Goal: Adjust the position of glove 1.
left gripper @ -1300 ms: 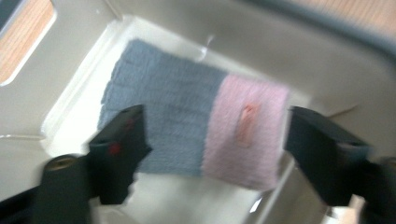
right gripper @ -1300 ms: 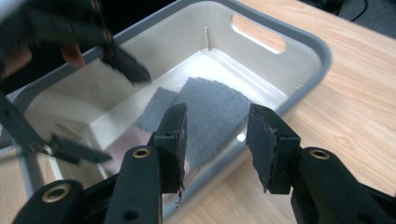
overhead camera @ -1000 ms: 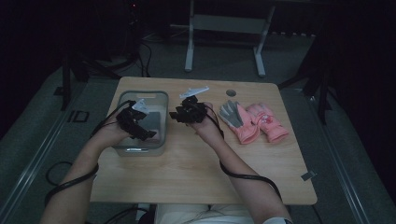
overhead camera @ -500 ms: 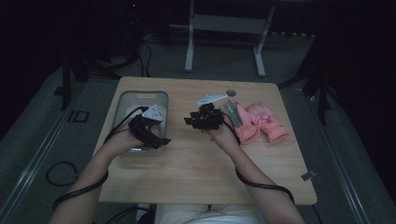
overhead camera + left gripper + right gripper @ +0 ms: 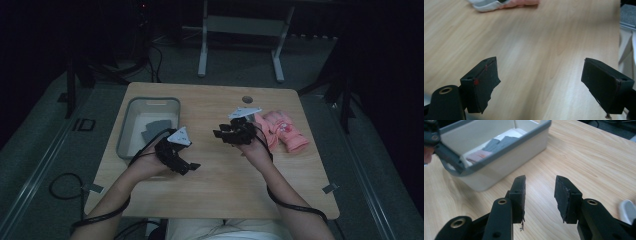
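A grey bin stands at the table's left with a folded grey cloth in it. Pink gloves lie at the right. My left gripper hovers just right of the bin's near corner, jaws wide open over bare wood. Between the bin and the gloves, my right gripper is held open and empty, pointing left at the bin. In the right gripper view the bin wall is close ahead, with the grey cloth and a pinkish piece inside.
The wooden table has bare surface near the person. A small round hole sits near its far edge. In the left gripper view a pink glove lies at the far end. Cables trail from both grippers toward the near edge.
My left gripper has drawn back from over the bin toward the person and to the right. My right gripper has shifted right, away from the bin, toward the gloves.
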Tool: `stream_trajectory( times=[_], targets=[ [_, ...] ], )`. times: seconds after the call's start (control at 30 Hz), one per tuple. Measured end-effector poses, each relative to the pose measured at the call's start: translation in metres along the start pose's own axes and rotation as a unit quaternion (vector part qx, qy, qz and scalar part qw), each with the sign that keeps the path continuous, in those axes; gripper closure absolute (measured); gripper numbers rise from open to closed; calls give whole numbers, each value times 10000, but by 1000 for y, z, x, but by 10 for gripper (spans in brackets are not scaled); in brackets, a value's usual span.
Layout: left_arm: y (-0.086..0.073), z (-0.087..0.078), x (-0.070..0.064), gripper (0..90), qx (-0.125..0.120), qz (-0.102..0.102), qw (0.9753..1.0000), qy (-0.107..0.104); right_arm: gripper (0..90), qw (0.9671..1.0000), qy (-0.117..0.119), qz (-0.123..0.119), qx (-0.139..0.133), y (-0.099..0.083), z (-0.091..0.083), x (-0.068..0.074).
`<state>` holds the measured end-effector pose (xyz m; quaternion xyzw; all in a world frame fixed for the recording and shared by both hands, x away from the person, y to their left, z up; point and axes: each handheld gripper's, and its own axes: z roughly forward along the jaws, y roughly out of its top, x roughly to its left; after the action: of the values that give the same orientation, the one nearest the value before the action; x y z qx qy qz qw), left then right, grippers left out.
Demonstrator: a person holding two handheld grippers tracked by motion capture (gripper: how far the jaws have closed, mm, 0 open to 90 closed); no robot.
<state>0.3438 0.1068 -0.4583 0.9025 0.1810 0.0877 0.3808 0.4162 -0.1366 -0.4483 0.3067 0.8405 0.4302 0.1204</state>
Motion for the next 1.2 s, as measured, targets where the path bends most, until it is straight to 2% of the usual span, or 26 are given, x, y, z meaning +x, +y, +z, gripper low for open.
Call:
stream_trajectory(
  times=[0.03, 0.1, 0.13, 0.2, 0.3, 0.4, 0.5, 0.53, 0.67, 0.7, 0.77, 0.8, 0.83, 0.87, 0.93, 0.97, 1.0, 1.03, 1.07, 1.1, 1.13, 1.2],
  targets=[
    [0, 4, -5, 138, 22, 67, 10000, 4, 610, 10000, -44, -12, -7, -2, -3, -2],
    [-1, 6, -8, 138, -22, 74, 10000, -24, 610, 9999, -110, -43, -4, -6, -6, -6],
    [-4, 12, -14, 138, -50, 66, 9999, -99, 610, 9998, -208, -37, 7, -13, -13, -14],
    [-7, 19, -21, 138, -55, 118, 9999, -111, 610, 9995, -327, -45, 21, -19, -18, -22],
    [-14, 31, -27, 138, -54, 88, 9997, -225, 611, 9988, -477, 50, 64, -27, -26, -35],
    [-24, 44, -30, 138, -6, 29, 9995, -330, 612, 9976, -685, 34, 105, -36, -35, -50],
    [-29, 52, -33, 139, 100, 74, 9995, -305, 613, 9963, -848, -26, 123, -43, -43, -64],
    [-34, 59, -37, 139, 198, 42, 9993, -301, 613, 9961, -878, -24, 119, -45, -46, -71],
    [-43, 70, -45, 139, 594, 153, 9976, -311, 631, 9949, -998, 68, 132, -50, -55, -91],
    [-43, 70, -45, 139, 594, 153, 9976, -311, 631, 9949, -998, 68, 132, -50, -55, -91],
    [-49, 73, -48, 141, 686, 156, 9968, -382, 648, 9944, -1023, 171, 221, -51, -56, -104],
    [-50, 74, -48, 142, 754, 83, 9961, -442, 652, 9944, -1003, 136, 316, -51, -54, -110],
    [-52, 75, -49, 142, 896, 35, 9945, -542, 652, 9944, -1003, 136, 316, -51, -54, -110],
    [-54, 75, -52, 137, 913, 168, 9945, -480, 657, 9940, -970, 132, 478, -52, -46, -116],
    [-54, 74, -55, 137, 965, 184, 9940, -491, 666, 9934, -972, 133, 591, -53, -37, -119],
    [-53, 72, -55, 137, 861, 233, 9947, -517, 666, 9933, -943, 116, 663, -53, -32, -121],
    [-53, 70, -57, 137, 683, 257, 9964, -439, 666, 9933, -943, 116, 663, -53, -32, -121],
    [-52, 67, -57, 138, 637, 224, 9970, -384, 666, 9925, -947, 98, 771, -54, -21, -124],
    [-52, 65, -56, 138, 572, 229, 9975, -352, 666, 9925, -947, 98, 771, -54, -21, -124],
    [-51, 63, -56, 138, 510, 242, 9979, -306, 666, 9916, -959, 71, 868, -54, -11, -127],
    [-51, 61, -55, 138, 470, 230, 9981, -321, 666, 9916, -959, 71, 868, -54, -11, -127],
    [-53, 60, -55, 138, 385, 223, 9983, -370, 657, 9896, -1017, 92, 1012, -55, 0, -132]
  ],
)
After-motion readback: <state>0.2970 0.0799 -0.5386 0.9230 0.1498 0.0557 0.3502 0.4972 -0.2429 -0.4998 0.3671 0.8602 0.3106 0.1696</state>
